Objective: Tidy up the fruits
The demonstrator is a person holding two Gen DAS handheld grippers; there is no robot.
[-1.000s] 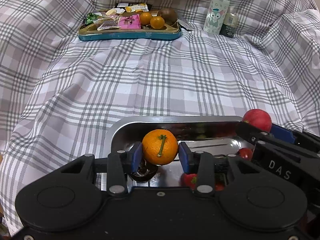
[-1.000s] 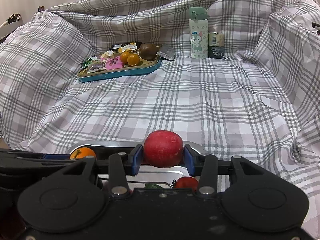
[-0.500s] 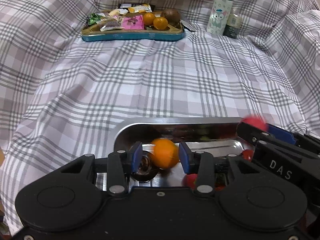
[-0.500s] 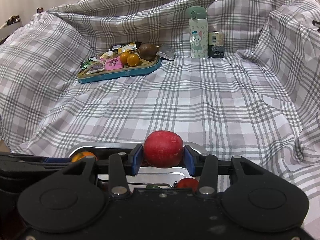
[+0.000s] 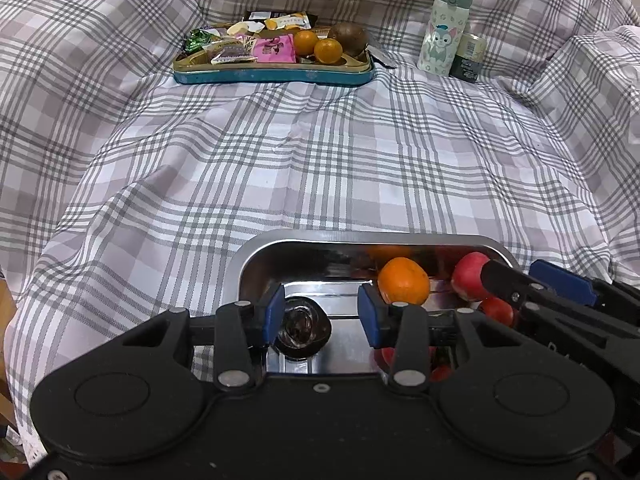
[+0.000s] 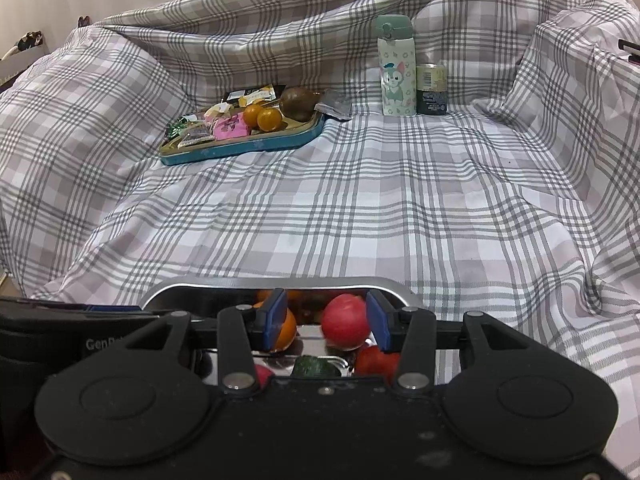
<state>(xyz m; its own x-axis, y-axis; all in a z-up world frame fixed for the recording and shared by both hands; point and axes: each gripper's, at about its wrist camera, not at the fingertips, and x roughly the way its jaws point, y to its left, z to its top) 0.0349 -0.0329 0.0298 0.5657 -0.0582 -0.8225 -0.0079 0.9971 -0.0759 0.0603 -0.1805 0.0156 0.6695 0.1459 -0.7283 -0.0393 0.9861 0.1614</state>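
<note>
change, left: 1 s ago the left gripper [image 5: 322, 314] pinched the orange [image 5: 404, 280] between its blue pads; now the jaws stand spread w/ nothing between, and the orange lies in the steel tray [image 5: 256, 258], outside the right-hand pad and just beyond it
change, right: 1 s ago the right gripper [image 6: 326, 320] clamped the red apple [image 6: 344, 322] at pad level above the rim; now the apple sits lower, inside the steel tray [image 6: 192, 284], and the jaws look a little wider
jaws, left: apart, not touching any fruit; a dark round thing [image 5: 302, 332] shows low in the gap, next to the left-hand pad
jaws, right: spread; apple is between the pads, nearer the right-hand one, clear gap on its left side; if the right-hand pad touches it, cannot tell
orange vs apple: in left wrist view the orange is just beside the apple [image 5: 472, 276], both near the tray far wall; in right wrist view the orange [image 6: 286, 330] is partly behind the left-hand pad
other fruit in tray: small red fruits [image 5: 496, 310] and sth green [image 6: 314, 366], mostly covered by gripper bodies, kind not clear
far side: blue tray [image 5: 272, 76] w/ snack packets, two small oranges [image 5: 316, 46] and a brown fruit [image 5: 347, 38]; a bottle [image 5: 444, 28] and a small can [image 5: 468, 58] stand to its right, all well apart from the steel tray
surface: checked cloth [image 5: 320, 160]
hidden: near half of the steel tray is cut off by the black gripper bodies in both views
</note>
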